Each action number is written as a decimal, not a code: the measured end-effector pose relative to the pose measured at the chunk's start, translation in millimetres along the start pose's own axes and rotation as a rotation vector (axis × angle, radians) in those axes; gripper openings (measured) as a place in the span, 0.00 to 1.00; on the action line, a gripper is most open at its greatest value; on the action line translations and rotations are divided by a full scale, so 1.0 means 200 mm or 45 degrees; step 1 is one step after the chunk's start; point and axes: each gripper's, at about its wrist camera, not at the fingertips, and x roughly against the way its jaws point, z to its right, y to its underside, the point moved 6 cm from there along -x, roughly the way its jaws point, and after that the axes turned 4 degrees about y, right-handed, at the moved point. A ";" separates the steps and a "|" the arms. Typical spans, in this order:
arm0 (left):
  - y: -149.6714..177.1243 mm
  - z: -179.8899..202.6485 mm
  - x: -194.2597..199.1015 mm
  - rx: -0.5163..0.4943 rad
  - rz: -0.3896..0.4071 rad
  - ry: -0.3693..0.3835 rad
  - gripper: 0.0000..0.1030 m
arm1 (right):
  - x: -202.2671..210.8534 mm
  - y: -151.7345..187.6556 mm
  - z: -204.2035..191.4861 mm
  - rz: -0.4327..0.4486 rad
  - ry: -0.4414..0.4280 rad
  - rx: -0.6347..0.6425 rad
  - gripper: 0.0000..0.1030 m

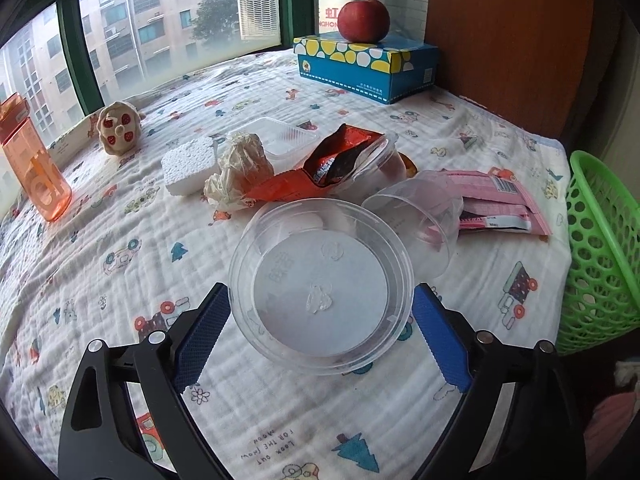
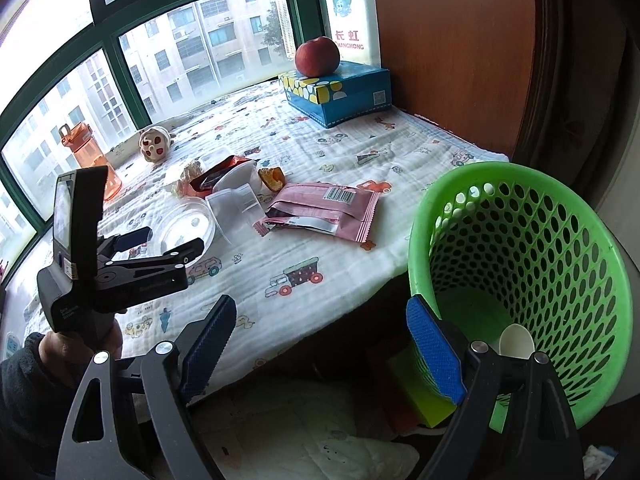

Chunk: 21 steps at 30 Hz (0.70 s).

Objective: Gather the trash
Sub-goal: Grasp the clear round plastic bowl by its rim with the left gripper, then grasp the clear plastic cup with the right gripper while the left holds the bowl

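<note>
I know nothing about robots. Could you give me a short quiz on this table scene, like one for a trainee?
1. What sits on the blue tissue box? A) a banana B) a red apple C) a mug
2. True or false: the green basket has nothing in it.
3. Fill in: the clear round tub is between the fingers of the ___ tool.

Key: 1) B. 2) False, a white spoon lies inside. 3) Left tool.
</note>
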 end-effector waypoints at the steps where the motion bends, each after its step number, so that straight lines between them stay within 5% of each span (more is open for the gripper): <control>1: -0.01 -0.01 0.02 0.017 0.016 0.004 0.87 | -0.01 -0.01 0.00 0.009 0.007 0.009 0.81; 21: -0.08 -0.31 0.37 0.235 0.194 -0.068 0.87 | -0.35 -0.18 -0.39 0.093 -0.092 0.239 0.70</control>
